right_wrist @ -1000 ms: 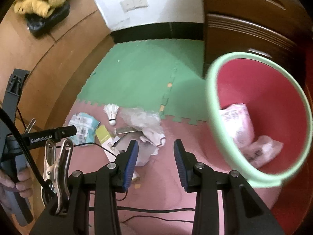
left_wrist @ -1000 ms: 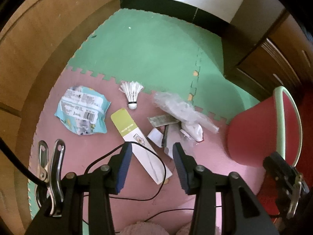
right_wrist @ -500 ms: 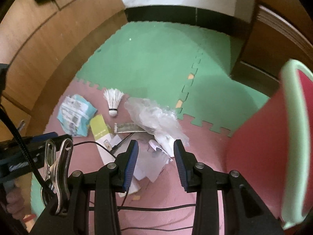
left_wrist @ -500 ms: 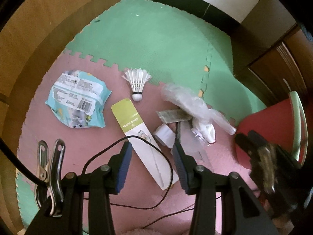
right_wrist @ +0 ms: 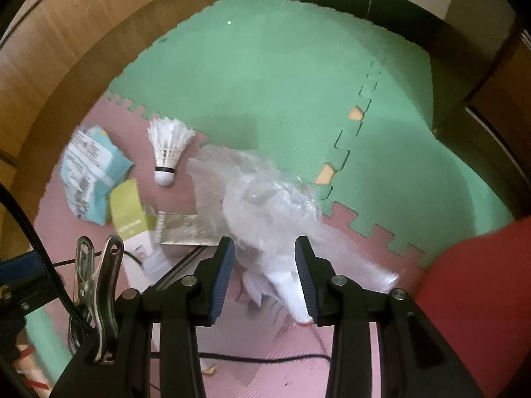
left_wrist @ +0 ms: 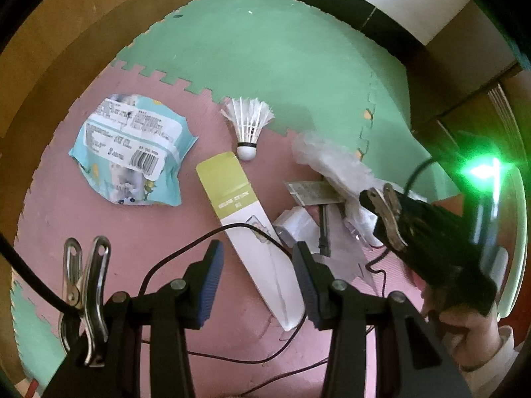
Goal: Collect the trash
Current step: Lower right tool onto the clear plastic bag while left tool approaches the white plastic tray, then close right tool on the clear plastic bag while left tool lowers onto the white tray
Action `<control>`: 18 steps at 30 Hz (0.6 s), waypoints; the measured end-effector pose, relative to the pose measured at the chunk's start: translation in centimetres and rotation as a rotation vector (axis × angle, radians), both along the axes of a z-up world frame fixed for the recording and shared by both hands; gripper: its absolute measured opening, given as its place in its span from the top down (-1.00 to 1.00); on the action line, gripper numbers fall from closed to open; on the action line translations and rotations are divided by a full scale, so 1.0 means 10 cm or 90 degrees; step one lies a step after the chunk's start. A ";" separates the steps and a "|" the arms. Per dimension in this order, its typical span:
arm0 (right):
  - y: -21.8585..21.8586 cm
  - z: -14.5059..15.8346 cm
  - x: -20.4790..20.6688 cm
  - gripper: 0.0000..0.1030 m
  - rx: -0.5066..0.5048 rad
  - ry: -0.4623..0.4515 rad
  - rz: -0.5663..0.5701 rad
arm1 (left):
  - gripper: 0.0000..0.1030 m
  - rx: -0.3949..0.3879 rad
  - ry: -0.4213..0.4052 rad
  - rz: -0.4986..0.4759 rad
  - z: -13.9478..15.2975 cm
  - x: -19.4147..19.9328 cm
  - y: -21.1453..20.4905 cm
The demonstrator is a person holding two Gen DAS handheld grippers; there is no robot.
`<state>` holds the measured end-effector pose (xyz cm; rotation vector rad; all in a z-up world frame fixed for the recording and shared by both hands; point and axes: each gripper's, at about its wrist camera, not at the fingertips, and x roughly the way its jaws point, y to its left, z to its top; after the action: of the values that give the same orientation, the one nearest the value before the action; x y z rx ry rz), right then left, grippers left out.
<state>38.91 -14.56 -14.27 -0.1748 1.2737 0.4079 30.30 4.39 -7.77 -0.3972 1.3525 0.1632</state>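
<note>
Trash lies on the pink foam mat (left_wrist: 132, 252). My left gripper (left_wrist: 258, 265) hangs open just above a long white box with a yellow-green end (left_wrist: 245, 219). Around it lie a light blue wipes pack (left_wrist: 132, 152), a shuttlecock (left_wrist: 247, 126), a foil sachet (left_wrist: 312, 192) and a crumpled clear plastic bag (left_wrist: 332, 162). My right gripper (right_wrist: 264, 265) is open and points down over the clear plastic bag (right_wrist: 259, 199) and white crumpled paper (right_wrist: 282, 285); its pads touch nothing. The red bin (right_wrist: 481, 282) stands at the right.
A thin black cable (left_wrist: 186, 252) loops across the box and mat. The right gripper's black body (left_wrist: 431, 232) and a hand (left_wrist: 464, 318) fill the right of the left wrist view. Green mat (right_wrist: 265, 83), wooden panels (right_wrist: 83, 33) and a dark cabinet (right_wrist: 497, 93) border the floor.
Both grippers have sunk toward the trash. The right one swung left from above the bin to over the plastic bag, and the bin slid to the picture's right edge.
</note>
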 end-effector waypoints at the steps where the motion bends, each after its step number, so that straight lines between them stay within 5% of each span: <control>1: 0.01 -0.04 0.02 0.24 -0.005 0.003 0.001 | 0.13 -0.001 0.001 0.002 -0.02 -0.01 0.01; 8: 0.06 -0.27 0.10 0.24 -0.020 0.034 0.015 | 0.13 0.000 0.006 0.005 -0.09 -0.01 0.02; 14: 0.07 -0.27 0.10 0.90 -0.007 0.038 0.018 | 0.13 0.002 0.004 -0.002 -0.10 0.03 -0.03; 18: -0.01 -0.20 0.07 0.94 0.015 0.031 0.005 | 0.13 -0.002 0.001 -0.007 -0.13 0.10 -0.08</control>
<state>39.61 -14.70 -16.23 -0.1505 1.3165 0.4355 31.26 3.61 -9.05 -0.3924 1.3568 0.1517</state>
